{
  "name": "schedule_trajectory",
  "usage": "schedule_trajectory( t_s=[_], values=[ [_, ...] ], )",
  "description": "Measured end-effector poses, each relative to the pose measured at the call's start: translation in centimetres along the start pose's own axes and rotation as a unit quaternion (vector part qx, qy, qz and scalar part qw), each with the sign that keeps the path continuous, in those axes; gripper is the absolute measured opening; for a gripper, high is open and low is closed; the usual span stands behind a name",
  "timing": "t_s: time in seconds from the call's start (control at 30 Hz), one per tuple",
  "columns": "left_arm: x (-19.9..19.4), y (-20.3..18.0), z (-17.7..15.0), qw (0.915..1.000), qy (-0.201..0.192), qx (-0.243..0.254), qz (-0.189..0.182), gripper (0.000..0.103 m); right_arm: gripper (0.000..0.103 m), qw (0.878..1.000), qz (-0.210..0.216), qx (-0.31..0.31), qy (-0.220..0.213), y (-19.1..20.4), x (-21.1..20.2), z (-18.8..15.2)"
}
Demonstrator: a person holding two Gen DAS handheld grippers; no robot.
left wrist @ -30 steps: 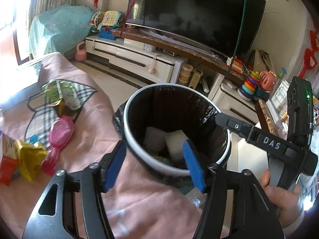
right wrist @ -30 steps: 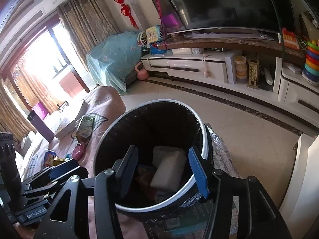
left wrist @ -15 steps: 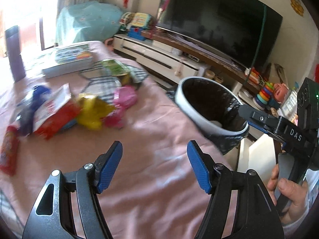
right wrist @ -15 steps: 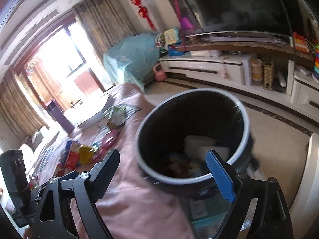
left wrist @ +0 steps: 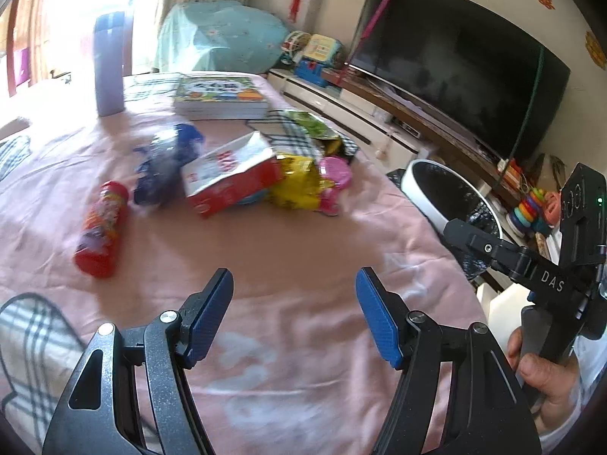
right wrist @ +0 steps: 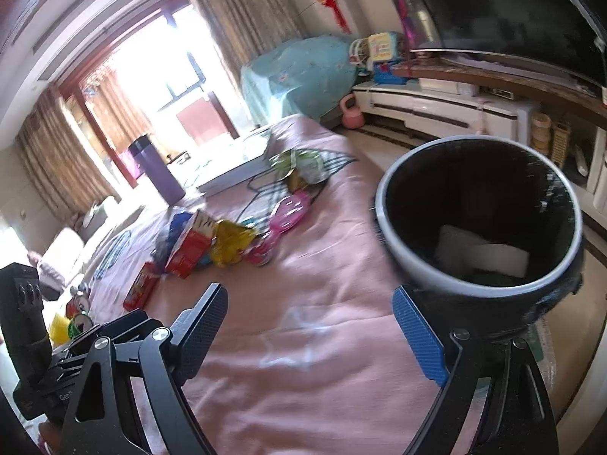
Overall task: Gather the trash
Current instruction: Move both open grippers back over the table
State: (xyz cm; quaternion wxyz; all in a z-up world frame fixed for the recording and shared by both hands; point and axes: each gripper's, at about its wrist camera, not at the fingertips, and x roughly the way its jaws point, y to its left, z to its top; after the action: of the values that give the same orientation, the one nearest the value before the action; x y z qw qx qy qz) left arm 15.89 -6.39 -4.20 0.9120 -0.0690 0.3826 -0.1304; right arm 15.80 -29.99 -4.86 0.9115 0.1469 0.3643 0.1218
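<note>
Trash lies in a heap on the pink cloth (left wrist: pixel 303 265): a red can (left wrist: pixel 100 229), a blue wrapper (left wrist: pixel 163 168), a red-and-white box (left wrist: pixel 231 178), a yellow bag (left wrist: pixel 296 185), a pink item (left wrist: pixel 334 174) and a green packet (left wrist: pixel 311 129). My left gripper (left wrist: pixel 294 316) hovers open over bare cloth short of the heap, nothing between its blue pads. My right gripper (right wrist: pixel 309 331) is open wide and empty, with the white-rimmed bin (right wrist: pixel 387 227) just beyond its right finger. White pieces (right wrist: pixel 481 254) lie inside the bin. The heap (right wrist: pixel 227 239) lies ahead on the left.
A purple bottle (left wrist: pixel 109 64) and a book (left wrist: pixel 220 94) stand at the cloth's far end. The bin (left wrist: pixel 417 189) is off the table's right edge, beside the TV cabinet (left wrist: pixel 360 113). A hand (left wrist: pixel 546 379) grips the other gripper's handle at the right.
Both views have swung left from above the bin to the cloth-covered table and the trash heap. The right jaws have spread wider. The left jaws stay open.
</note>
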Motion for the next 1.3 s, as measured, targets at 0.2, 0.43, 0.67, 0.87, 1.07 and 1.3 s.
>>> schedule_trajectory(
  t_s=[0.2,0.43,0.67,0.87,1.07,1.3],
  values=[
    [-1.2,2.0,-0.3,0.9998,-0.007,-0.012,0.017,0.069,0.09,1.0,0.021,-0.022,0.007,2.7,1.2,-0.4],
    [-2.3,4.7,-0.3,0.9984,-0.017,-0.031,0.043,0.069,0.089,0.999,0.037,-0.034,0.016,4.9,2.9,-0.3],
    [-2.6,7.8,0.4,0.9954,-0.026,-0.049,0.079,0.069,0.074,0.998,0.044,-0.034,0.021,6.4,4.8,0.2],
    [-1.8,10.6,1.7,0.9919,-0.02,-0.068,0.105,0.069,0.07,0.998,0.047,-0.035,0.031,7.1,7.0,1.0],
    [0.8,12.7,2.7,0.9908,0.007,-0.079,0.109,0.07,0.066,0.997,0.046,-0.042,0.049,7.7,9.8,1.7],
    [3.5,13.0,2.6,0.9925,0.039,-0.066,0.095,0.035,0.013,0.995,0.044,-0.045,0.071,8.2,12.3,1.9]
  ],
)
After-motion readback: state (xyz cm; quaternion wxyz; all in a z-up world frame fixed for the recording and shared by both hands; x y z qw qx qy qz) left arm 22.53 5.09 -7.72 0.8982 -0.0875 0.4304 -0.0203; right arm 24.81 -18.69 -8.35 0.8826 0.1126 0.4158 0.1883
